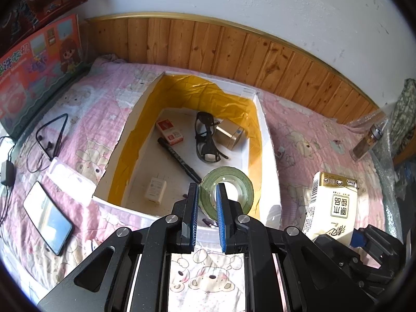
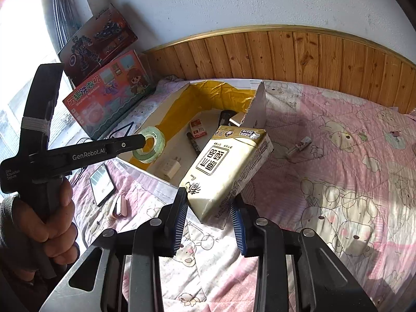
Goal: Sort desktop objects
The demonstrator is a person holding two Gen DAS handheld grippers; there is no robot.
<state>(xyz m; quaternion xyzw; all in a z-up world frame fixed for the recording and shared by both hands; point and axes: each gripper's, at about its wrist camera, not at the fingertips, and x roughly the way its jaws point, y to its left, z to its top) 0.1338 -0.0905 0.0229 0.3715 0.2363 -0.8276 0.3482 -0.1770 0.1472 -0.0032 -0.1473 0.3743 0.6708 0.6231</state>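
A white box [image 1: 270,156] with a yellow lining stands on the pink bedspread. In it lie dark glasses [image 1: 205,137], a black marker [image 1: 179,160], a red-and-white small pack [image 1: 170,131], a gold tin [image 1: 230,135] and a white charger plug [image 1: 156,189]. My left gripper [image 1: 208,192] is shut on the wall of a green tape roll [image 1: 234,189] and holds it above the box's near corner; the roll also shows in the right wrist view [image 2: 152,147]. My right gripper [image 2: 209,208] is shut on a cream tissue pack [image 2: 228,171] held just right of the box [image 2: 260,109].
A phone [image 1: 48,218], a white case [image 1: 67,175], a neckband earphone [image 1: 52,135] and a cable lie left of the box. Toy boxes [image 1: 39,67] lean at the left. A glass jar [image 1: 366,143] and a small tube [image 2: 299,147] lie to the right. A wooden headboard [image 1: 234,52] runs behind.
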